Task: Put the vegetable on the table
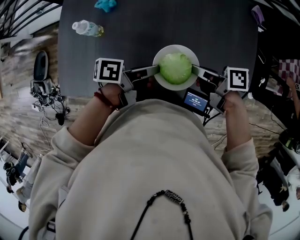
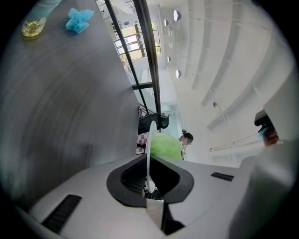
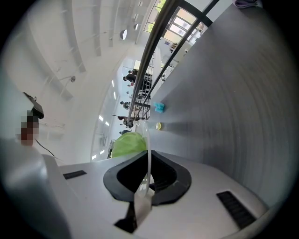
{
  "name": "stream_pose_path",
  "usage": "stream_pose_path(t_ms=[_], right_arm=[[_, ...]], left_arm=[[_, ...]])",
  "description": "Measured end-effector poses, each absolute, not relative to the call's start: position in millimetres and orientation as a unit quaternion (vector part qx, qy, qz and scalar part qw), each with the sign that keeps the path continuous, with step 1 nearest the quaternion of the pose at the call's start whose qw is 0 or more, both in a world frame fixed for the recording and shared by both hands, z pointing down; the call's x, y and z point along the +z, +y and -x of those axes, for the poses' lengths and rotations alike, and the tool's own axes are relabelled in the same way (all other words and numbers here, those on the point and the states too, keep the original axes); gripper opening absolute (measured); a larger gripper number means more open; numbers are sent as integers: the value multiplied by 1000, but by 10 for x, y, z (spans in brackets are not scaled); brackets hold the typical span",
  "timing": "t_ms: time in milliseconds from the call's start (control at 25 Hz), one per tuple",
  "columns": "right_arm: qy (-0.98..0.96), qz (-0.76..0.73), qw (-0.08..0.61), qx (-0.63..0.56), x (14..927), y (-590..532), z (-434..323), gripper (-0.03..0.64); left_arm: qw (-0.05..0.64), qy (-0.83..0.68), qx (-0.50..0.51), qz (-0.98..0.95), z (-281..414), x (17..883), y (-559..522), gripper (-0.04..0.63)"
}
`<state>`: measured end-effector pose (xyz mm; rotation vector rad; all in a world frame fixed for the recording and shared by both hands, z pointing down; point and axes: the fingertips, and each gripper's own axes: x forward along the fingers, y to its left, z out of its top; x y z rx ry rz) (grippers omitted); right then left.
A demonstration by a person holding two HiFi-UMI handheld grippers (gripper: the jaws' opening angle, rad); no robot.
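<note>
A round green cabbage [image 1: 176, 68] lies on a white plate [image 1: 162, 82], which sits over the near edge of the dark grey table [image 1: 154, 23]. My left gripper [image 1: 157, 71] is shut on the plate's left rim and my right gripper [image 1: 194, 71] is shut on its right rim. In the left gripper view the plate [image 2: 150, 149] runs edge-on into the gripper [image 2: 149, 184], with the cabbage [image 2: 164, 145] behind it. The right gripper view shows the same: the plate's edge [image 3: 148, 154] pinched in the gripper [image 3: 145, 184], and the cabbage [image 3: 128, 144] to its left. Whether the plate rests on the table I cannot tell.
A plastic bottle [image 1: 87, 28] with yellowish liquid lies at the table's far left, and a blue cloth [image 1: 105, 5] lies beyond it. A purple thing [image 1: 258, 16] sits at the far right corner. Cables [image 1: 47, 93] lie on the floor to the left.
</note>
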<state>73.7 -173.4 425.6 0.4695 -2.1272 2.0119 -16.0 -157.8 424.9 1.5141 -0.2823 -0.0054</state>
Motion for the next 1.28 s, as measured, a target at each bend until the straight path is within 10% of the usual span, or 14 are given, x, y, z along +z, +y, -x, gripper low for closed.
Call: stream_pose_path(t_ms=[1280], right_arm=[[-700, -182, 90, 685, 4926, -1878, -833, 31]], left_arm=[[712, -124, 16, -691, 117, 4949, -1768, 17]])
